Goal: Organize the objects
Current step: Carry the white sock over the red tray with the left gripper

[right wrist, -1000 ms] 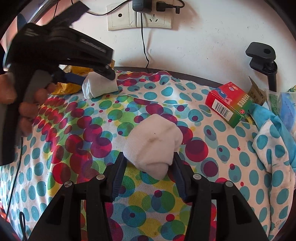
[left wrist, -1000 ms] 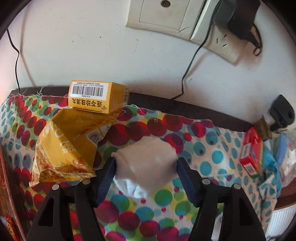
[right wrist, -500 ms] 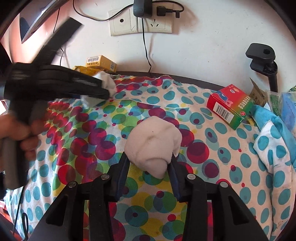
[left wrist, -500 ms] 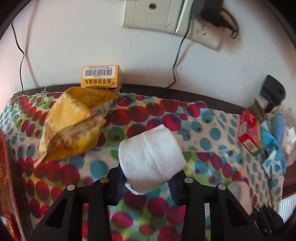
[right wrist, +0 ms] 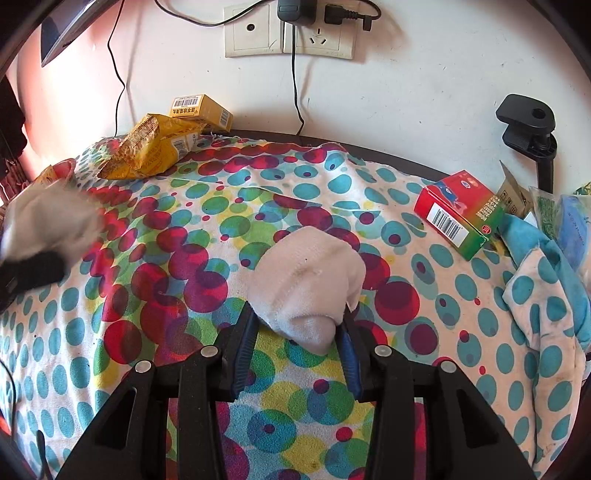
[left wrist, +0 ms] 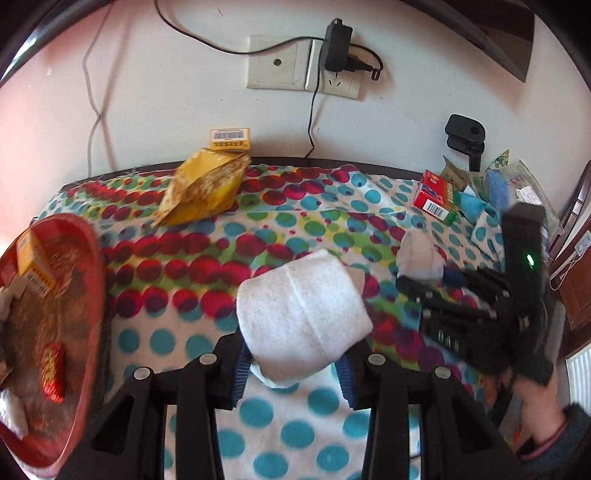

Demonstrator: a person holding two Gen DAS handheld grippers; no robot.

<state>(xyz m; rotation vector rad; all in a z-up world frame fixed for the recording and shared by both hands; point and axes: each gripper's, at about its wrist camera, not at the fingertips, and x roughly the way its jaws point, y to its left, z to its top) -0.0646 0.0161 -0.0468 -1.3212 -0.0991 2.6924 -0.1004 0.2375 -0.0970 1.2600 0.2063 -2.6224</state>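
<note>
Dotted cloth [right wrist: 155, 295], white with red, blue, green and yellow spots, covers the table, which stands against a white wall [right wrist: 406, 85]. At the left edge of the left wrist view a red tray [left wrist: 94, 280] holds a small yellow box and a red packet. A yellow snack bag [right wrist: 151, 147] lies on the far left part of the cloth, and a yellow box [right wrist: 201, 107] with a barcode stands just behind it, near the wall. A red and green box [right wrist: 458, 214] lies on the far right side, beside a pile of blue and white things that are too blurred to name.

The left gripper [left wrist: 291, 363] has closed its jaws on a rolled white sock [left wrist: 301, 310]; the blue pads press both sides of the roll, and the roll appears raised above the cloth. The left jaws have just been closing, with this sock between them. The right gripper [right wrist: 297, 341] holds a second white sock [right wrist: 308, 280], bunched up, between its blue pads near the middle of the table; its lower end hangs between the pads, but it cannot be told whether it touches the cloth. A hand [left wrist: 535, 402] in a dark sleeve grips the right tool.

A wall socket [right wrist: 288, 35] with a black charger and cables sits above the table.
</note>
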